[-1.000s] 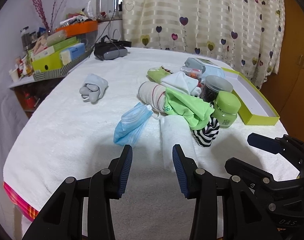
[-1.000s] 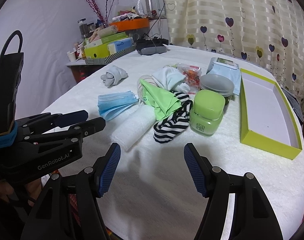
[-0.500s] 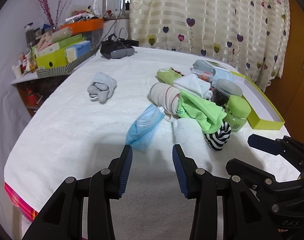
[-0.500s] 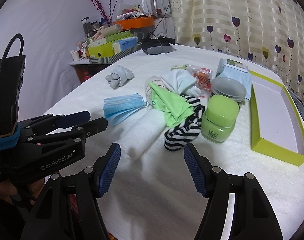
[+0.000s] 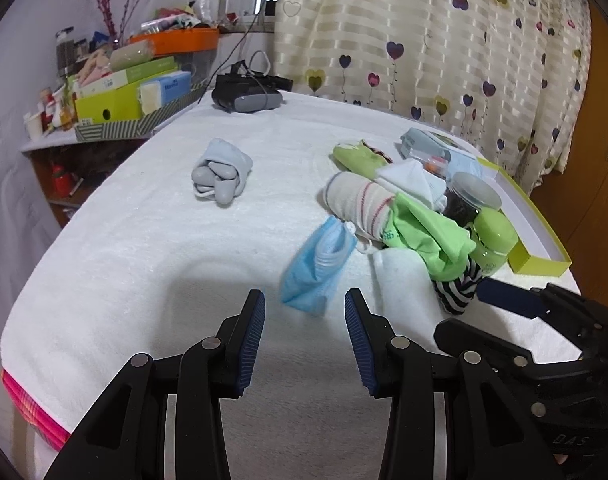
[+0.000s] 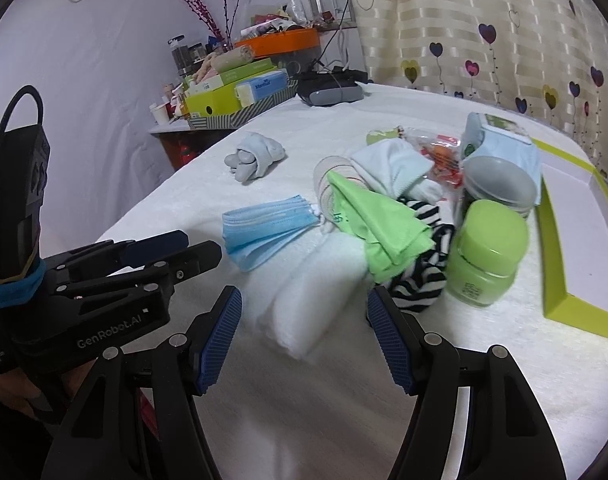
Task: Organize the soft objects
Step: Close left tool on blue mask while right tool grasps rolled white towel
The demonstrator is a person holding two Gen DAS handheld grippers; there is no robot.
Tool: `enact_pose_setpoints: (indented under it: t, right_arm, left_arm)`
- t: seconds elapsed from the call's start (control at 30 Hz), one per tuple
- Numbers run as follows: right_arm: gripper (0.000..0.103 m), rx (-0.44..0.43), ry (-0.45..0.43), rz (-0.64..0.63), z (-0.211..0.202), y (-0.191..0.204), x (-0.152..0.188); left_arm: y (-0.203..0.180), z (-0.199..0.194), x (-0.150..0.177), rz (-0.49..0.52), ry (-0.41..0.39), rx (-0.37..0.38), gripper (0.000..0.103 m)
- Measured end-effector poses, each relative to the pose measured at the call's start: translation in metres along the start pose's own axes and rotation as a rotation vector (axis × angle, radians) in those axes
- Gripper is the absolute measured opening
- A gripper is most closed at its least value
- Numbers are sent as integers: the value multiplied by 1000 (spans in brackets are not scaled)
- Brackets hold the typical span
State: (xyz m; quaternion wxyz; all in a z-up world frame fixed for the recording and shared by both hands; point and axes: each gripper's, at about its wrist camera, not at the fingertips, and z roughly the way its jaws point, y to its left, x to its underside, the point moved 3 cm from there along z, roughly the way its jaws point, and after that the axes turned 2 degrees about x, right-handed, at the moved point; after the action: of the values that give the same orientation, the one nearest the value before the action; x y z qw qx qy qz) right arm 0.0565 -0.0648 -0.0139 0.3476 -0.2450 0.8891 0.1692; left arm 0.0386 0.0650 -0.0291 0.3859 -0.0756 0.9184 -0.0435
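Both wrist views look obliquely down, sharing the blue mask pile

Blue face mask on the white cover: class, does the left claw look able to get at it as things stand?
Probably yes. The left claw is open and empty, the blue face mask lies flat just ahead of it, and nothing sits between them on the white cover.

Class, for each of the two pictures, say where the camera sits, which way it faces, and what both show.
Left wrist: on the left gripper, looking down across the white-covered table at the blue mask; its open fingers show.
Right wrist: on the right gripper, facing the folded white towel; open fingers and the left gripper show.
Shared: mask, towel, green jar.
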Motion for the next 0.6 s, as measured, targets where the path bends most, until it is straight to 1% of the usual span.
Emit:
enact_pose_setpoints:
  t: [0.1,0.27,0.3,0.37,0.43,0.53,0.6]
  right_arm:
    - [66,-11,15,7,10,2,-2]
    - [66,3,55,21,29,3,-2]
    - [64,6,63,25,32,2,-2]
    - [55,16,83,32,38,0,0]
    - [52,26,92,43,42,-4,1]
    - [51,28,98,47,45,-6,2]
    - [46,34,94,44,45,-6,3]
  left_arm:
    - [6,3,-3,-8,0,8,40]
    - [13,14,-9,-15,2,27,40]
    - [13,17,-10,-13,7,32,40]
    - [12,23,-11,-11,18,56,40]
    - [9,29,-11,-1,29,71,40]
    - [5,38,-14,17,43,91,40]
    - [3,46,-16,23,56,89,40]
